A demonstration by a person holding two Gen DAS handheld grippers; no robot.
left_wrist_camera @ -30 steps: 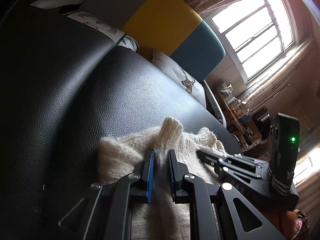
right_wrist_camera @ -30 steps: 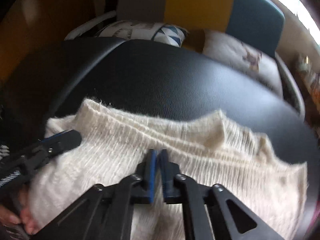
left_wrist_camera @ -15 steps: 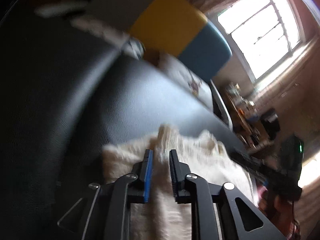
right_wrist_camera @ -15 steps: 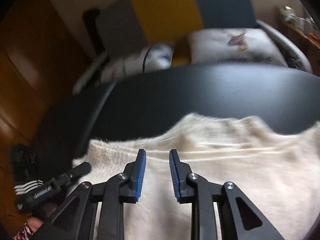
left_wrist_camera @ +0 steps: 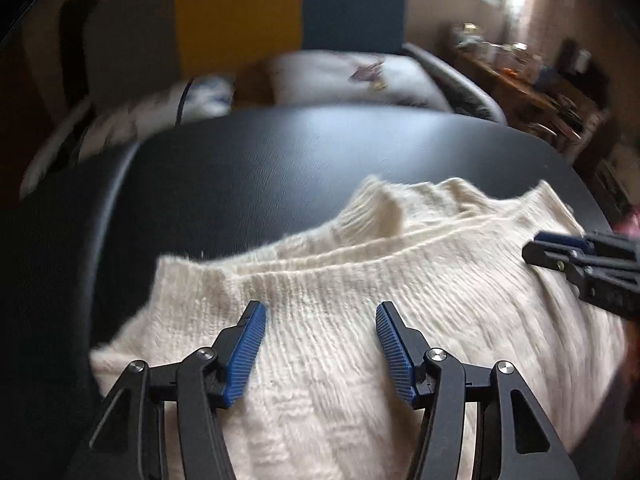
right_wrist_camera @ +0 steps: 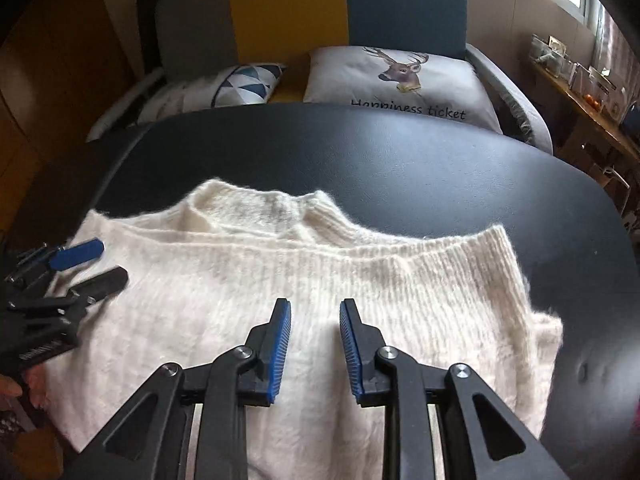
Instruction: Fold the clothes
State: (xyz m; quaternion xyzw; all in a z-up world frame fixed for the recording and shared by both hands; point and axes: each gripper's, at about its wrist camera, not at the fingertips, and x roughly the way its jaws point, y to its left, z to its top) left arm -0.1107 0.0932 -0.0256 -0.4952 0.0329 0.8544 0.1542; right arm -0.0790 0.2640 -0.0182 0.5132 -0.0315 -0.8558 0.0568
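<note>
A cream knit sweater [left_wrist_camera: 360,320] lies folded on a black leather surface [left_wrist_camera: 280,152], its ribbed hem and collar toward the far side. My left gripper [left_wrist_camera: 320,312] hovers over the sweater's left part; its jaws are opening, with only flat knit beneath them and nothing pinched. My right gripper [right_wrist_camera: 316,306] stands open a little above the middle of the sweater [right_wrist_camera: 400,280], its blue pads [right_wrist_camera: 282,340] clear of the wool. Each gripper shows in the other's view: the right gripper [left_wrist_camera: 560,252] at the sweater's right edge, the left gripper [right_wrist_camera: 88,264] at its left edge.
Behind the black surface [right_wrist_camera: 360,152] is a sofa with a grey, yellow and teal back [right_wrist_camera: 288,12], a deer-print cushion [right_wrist_camera: 396,80] and a triangle-pattern cushion [right_wrist_camera: 244,84]. A cluttered wooden desk [right_wrist_camera: 580,92] runs along the right wall under a window.
Both grippers were shut on the sweater's knit and have let go and opened. The left gripper swung round and widened most; the sweater now lies flat.
</note>
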